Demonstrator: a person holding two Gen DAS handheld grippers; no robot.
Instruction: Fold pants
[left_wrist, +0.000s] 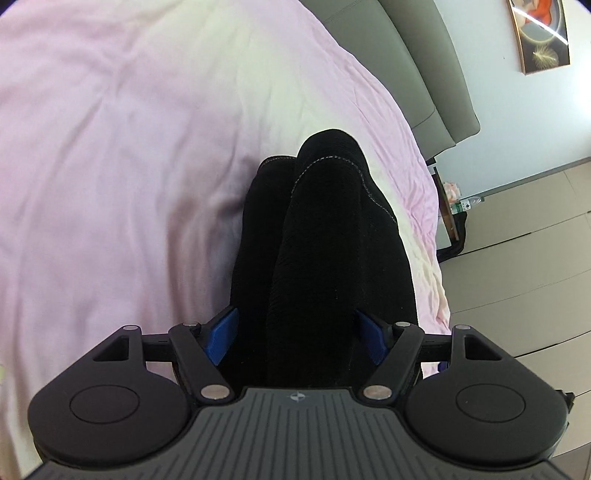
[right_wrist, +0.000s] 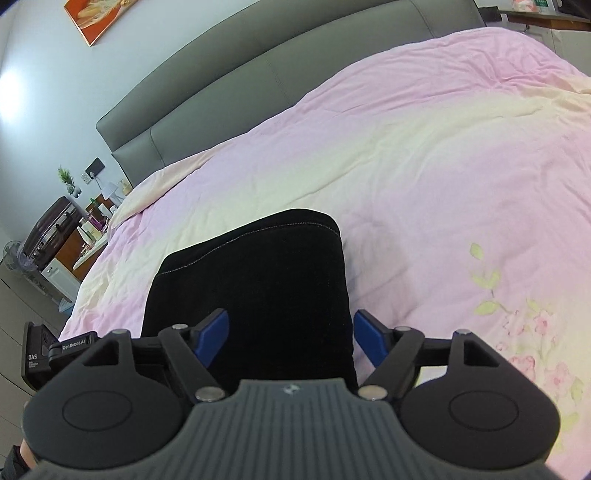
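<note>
One pair of black pants (left_wrist: 317, 236) on the pink bed (left_wrist: 110, 166), long axis running near to far, left tongs (left_wrist: 301, 338) and right tongs (right_wrist: 291, 338) both spread wide astride the near cloth, not pinching it

My bed (right_wrist: 424, 155): pink-to-cream wrinkled duvet w/ floral print near one corner, grey padded headboard (right_wrist: 258, 77) behind. Only black pants (right_wrist: 255, 280) lie on it, folded into a narrow bundle near the edge, pale stitching showing, in front of my tongs.
</note>
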